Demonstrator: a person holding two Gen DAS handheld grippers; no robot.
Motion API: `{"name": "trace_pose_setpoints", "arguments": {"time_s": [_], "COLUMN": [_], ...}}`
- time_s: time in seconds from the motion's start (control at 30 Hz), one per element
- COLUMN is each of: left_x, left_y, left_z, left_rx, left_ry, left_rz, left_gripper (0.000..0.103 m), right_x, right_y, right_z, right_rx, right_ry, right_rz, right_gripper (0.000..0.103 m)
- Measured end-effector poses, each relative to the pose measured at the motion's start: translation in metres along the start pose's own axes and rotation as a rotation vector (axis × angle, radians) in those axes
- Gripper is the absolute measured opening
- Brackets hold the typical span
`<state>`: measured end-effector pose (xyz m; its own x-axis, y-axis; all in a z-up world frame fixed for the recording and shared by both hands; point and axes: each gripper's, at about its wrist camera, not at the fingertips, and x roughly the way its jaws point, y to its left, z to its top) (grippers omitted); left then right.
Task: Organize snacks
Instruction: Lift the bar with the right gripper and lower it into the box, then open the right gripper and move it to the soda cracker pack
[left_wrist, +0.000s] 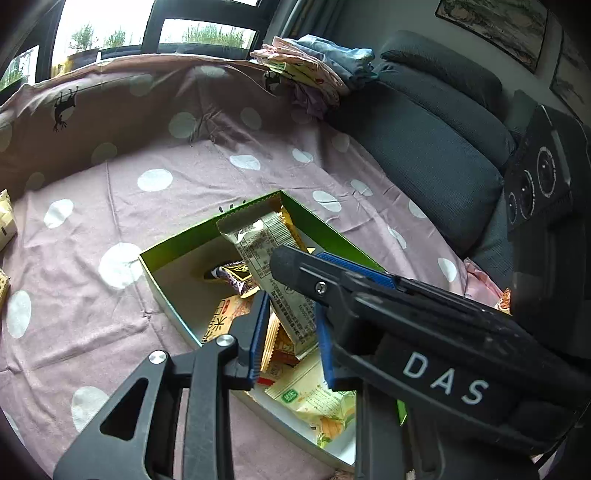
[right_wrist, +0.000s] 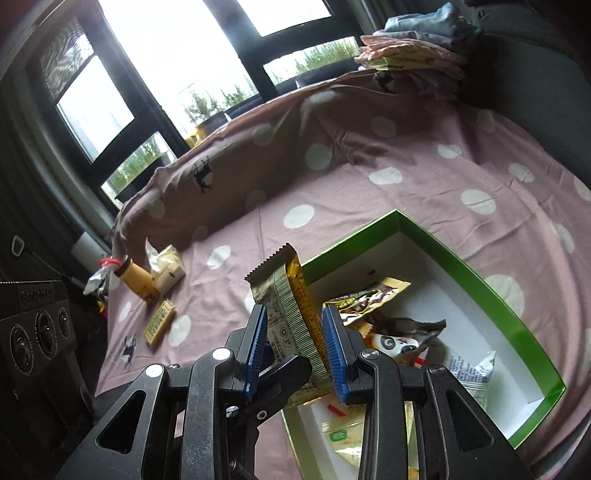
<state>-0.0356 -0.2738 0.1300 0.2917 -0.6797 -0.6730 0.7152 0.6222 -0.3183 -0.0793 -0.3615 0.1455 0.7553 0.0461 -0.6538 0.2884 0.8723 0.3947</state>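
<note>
Right tool (right_wrist: 295, 343) clamps upright snack bar (right_wrist: 286, 291) above green box (right_wrist: 476, 269). Left tool (left_wrist: 290, 339) seemingly closed, empty. Only right view shows yellow bottle (right_wrist: 135, 278).

The open box (right_wrist: 461, 266) sits on the spotted sheet (right_wrist: 369, 192), lower right of the right wrist frame, with snack packets (right_wrist: 369, 295) lying inside it. Just left of the box, a wrapped bar (right_wrist: 284, 291) stands up between the right gripper (right_wrist: 295, 332) pads. Far left: a bottle (right_wrist: 135, 277), a small packet (right_wrist: 159, 322). Folded clothes (right_wrist: 406, 55) are piled at the upper right.
</note>
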Motion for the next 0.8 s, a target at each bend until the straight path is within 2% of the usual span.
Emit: {"name": "trace_pose_setpoints", "arguments": {"time_s": [0.17, 0.3, 0.37, 0.4, 0.47, 0.63, 0.7, 0.77, 0.8], "left_x": [0.019, 0.007, -0.005, -0.013, -0.031, -0.091, -0.116, -0.132, -0.137], "left_y": [0.006, 0.017, 0.028, 0.036, 0.057, 0.150, 0.193, 0.237, 0.257], "left_z": [-0.003, -0.003, -0.003, -0.003, -0.005, -0.011, -0.019, -0.032, -0.039], "left_rx": [-0.057, -0.099, -0.105, -0.113, -0.133, -0.274, -0.336, -0.397, -0.436], "left_ry": [0.048, 0.013, -0.008, -0.016, -0.041, -0.098, -0.120, -0.111, -0.112], "left_rz": [-0.036, 0.000, 0.034, 0.058, 0.107, 0.327, 0.450, 0.544, 0.566], "left_gripper": [0.024, 0.028, 0.034, 0.043, 0.056, 0.068, 0.080, 0.081, 0.081], "right_x": [0.012, 0.017, 0.016, 0.015, 0.015, 0.032, 0.051, 0.078, 0.094], "right_y": [-0.021, -0.020, -0.016, -0.012, -0.001, 0.043, 0.066, 0.095, 0.112], "right_z": [0.000, 0.001, 0.001, 0.002, 0.002, 0.002, 0.001, -0.003, -0.006], "right_rx": [0.047, 0.057, 0.069, 0.071, 0.061, 0.054, 0.062, 0.061, 0.056], "right_ry": [0.057, 0.058, 0.045, 0.032, 0.001, 0.006, 0.035, 0.087, 0.118], "right_rz": [-0.065, -0.087, -0.078, -0.069, -0.028, 0.077, 0.133, 0.208, 0.241], "right_gripper": [0.035, 0.035, 0.043, 0.046, 0.061, 0.067, 0.068, 0.069, 0.069]}}
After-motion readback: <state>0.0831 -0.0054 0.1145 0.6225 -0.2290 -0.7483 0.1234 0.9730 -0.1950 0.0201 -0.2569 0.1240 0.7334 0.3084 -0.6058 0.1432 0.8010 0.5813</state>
